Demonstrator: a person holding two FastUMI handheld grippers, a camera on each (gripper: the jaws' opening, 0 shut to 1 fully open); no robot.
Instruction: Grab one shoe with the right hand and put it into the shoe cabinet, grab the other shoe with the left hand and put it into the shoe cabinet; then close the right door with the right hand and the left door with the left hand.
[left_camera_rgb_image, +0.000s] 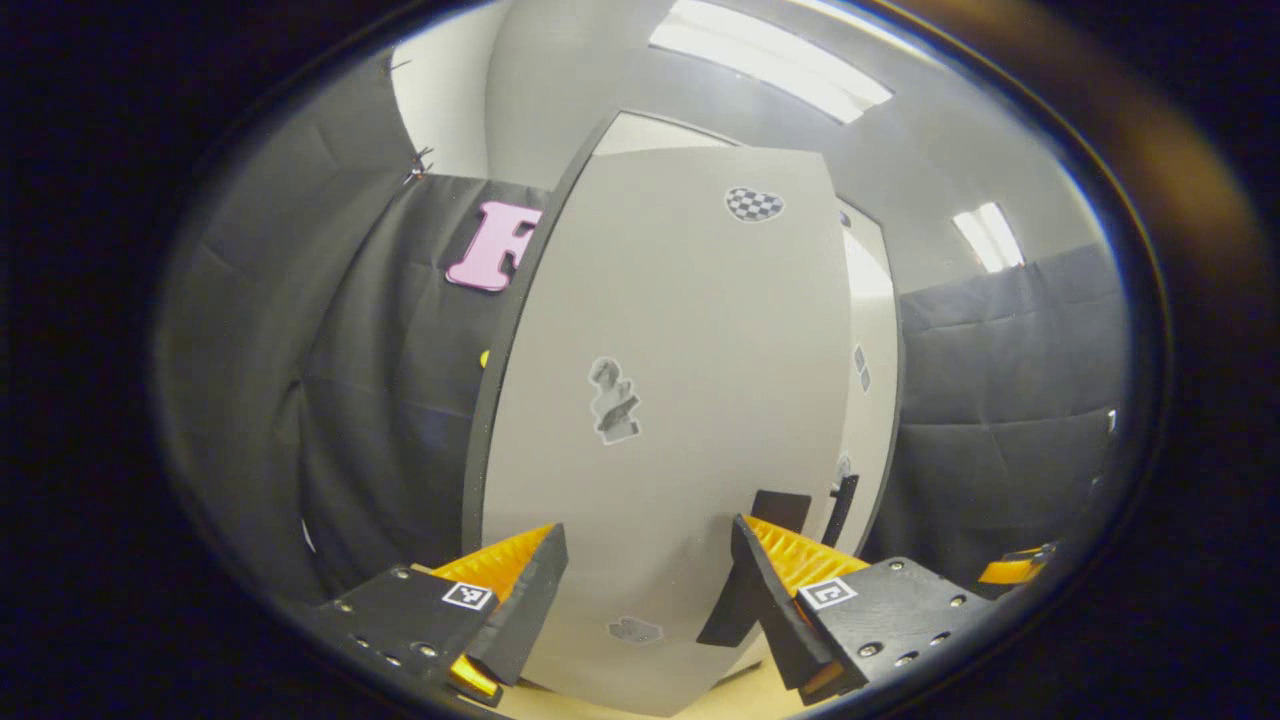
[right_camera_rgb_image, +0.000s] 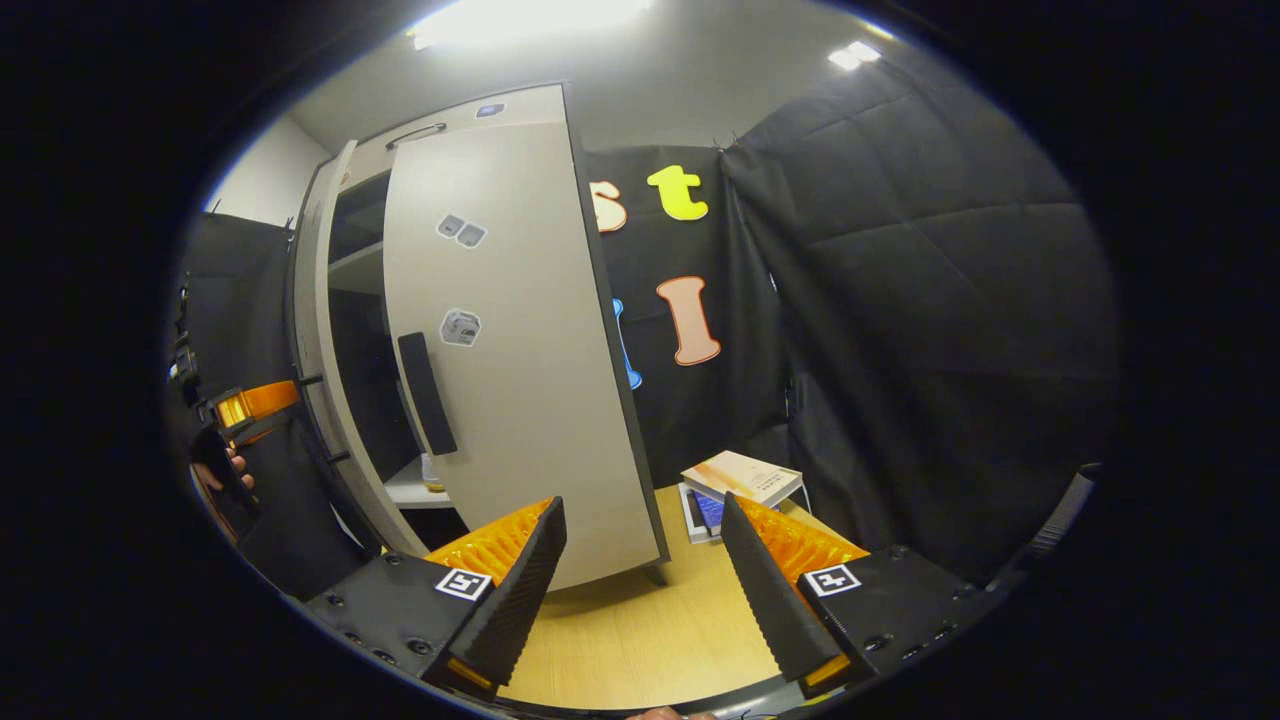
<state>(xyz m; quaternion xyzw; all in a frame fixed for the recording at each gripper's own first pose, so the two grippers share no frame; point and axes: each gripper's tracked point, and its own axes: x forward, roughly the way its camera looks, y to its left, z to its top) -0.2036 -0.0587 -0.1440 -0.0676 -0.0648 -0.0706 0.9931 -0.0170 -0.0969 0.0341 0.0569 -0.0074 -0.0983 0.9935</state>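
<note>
Pale grey left door (left_camera_rgb_image: 670, 400) stands just ahead of my left gripper (left_camera_rgb_image: 650, 590), whose jaws are wide apart and hold nothing. My right gripper (right_camera_rgb_image: 640, 590) is also spread and empty over the wooden table (right_camera_rgb_image: 640, 640); the right door (right_camera_rgb_image: 500, 340) is slightly beyond its left finger, half open. I cannot see the shoes. A careless push may slip off or slam the door.
</note>
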